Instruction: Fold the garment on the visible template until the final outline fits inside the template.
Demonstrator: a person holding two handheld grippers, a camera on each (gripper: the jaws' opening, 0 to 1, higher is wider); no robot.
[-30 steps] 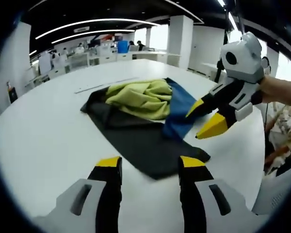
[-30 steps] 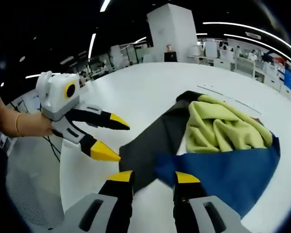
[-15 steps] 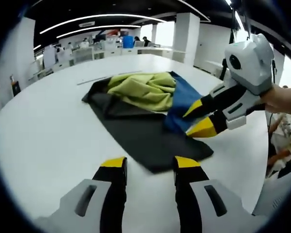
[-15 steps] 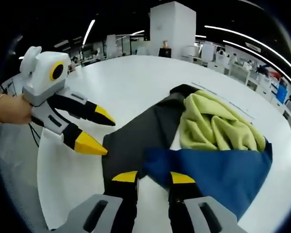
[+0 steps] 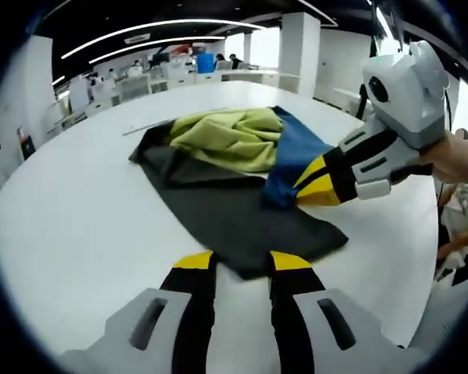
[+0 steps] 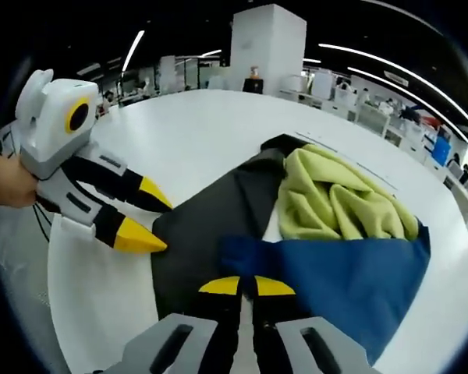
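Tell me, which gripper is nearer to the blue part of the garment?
Right. The right gripper has its jaws closed at the corner of the blue part. The left gripper is open beside the dark part, apart from the blue.

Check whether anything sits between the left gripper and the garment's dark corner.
Nothing visible does. The left gripper is open right at the near corner of the garment; the right gripper is shut on its blue edge.

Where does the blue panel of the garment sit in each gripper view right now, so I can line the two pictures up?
Left gripper view: the blue panel lies right of centre, by the right gripper.
Right gripper view: it spreads across the lower right, just above that view's own jaws.
Shared landmark: the yellow-green bunched cloth bordering the blue.
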